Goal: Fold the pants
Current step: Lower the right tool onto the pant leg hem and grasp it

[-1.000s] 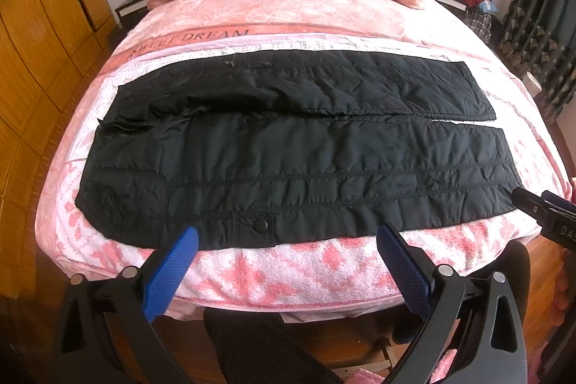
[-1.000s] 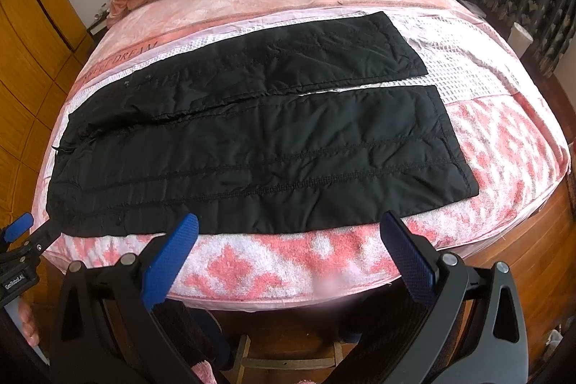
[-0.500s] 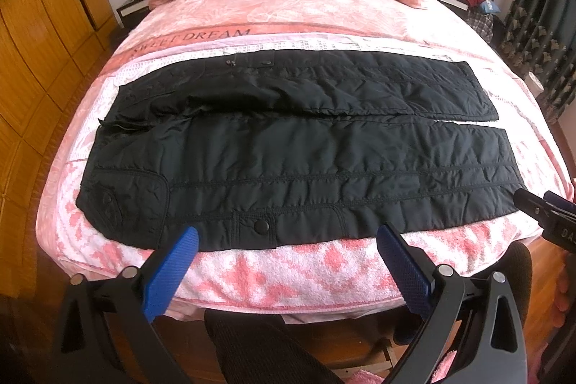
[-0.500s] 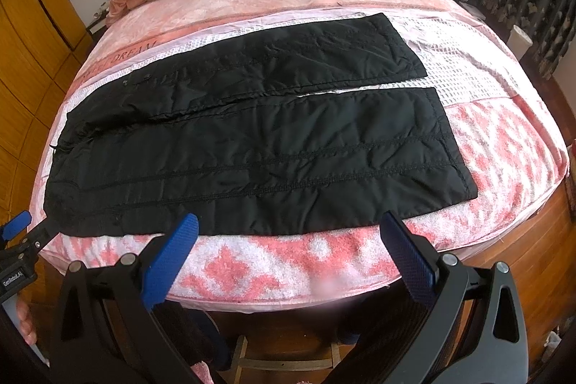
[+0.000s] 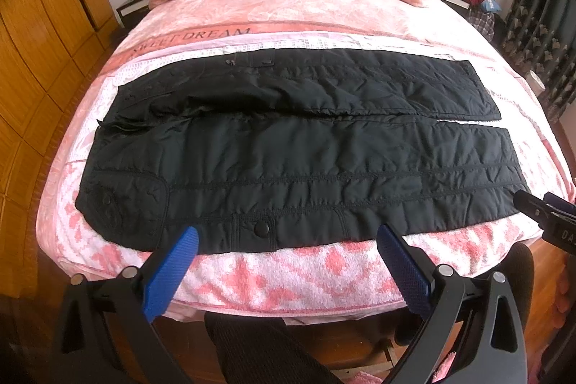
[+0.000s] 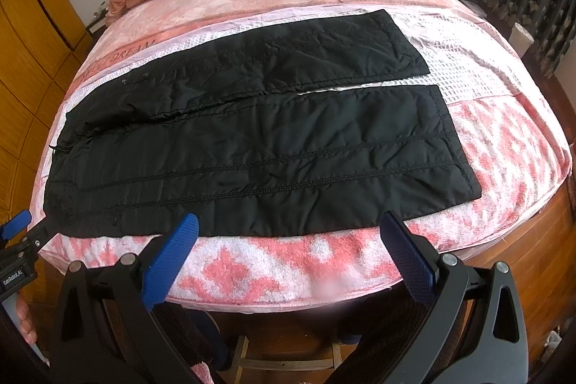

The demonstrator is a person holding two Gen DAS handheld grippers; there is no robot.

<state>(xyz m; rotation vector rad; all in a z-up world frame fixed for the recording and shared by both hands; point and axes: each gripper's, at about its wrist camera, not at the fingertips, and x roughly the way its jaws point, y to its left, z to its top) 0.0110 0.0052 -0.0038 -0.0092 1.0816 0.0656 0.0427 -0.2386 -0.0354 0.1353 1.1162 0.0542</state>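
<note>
1. Pants (image 5: pixel 298 153) lie flat across the bed (image 5: pixel 288 279), both legs side by side, waist toward 9 o'clock, hems toward 3 o'clock. No fold made yet, by my read.
2. My left gripper (image 5: pixel 284 258) hangs off the near bed edge at 6 o'clock, jaws spread wide, holding nothing. Blue pads (image 5: pixel 172 272) sit just short of the near-side seam.
3. My right gripper (image 6: pixel 288 251) is likewise released and empty, facing the hem half of the near leg.
4. Step in hand, I judge: grab the near long edge with both grippers, left by the waist pocket snap (image 5: pixel 260 230), right near the hem corner (image 6: pixel 471 193).
5. To do it well: pinch both fabric layers, lift evenly, carry toward 12 o'clock onto the far leg (image 5: pixel 360 85), match the hems. Padded, slippery-looking cloth may slide, so bite deep.
6. Flatten the bunched crotch area (image 5: pixel 172 103) at 10 o'clock or the fold will be lumpy.
7. Writing: the bedspread reads "SWEET DREAM" (image 5: pixel 194 36). The right gripper's body shows "DA", cut off; the left one's label reads roughly "GenRoboLAI", small and unclear.
</note>
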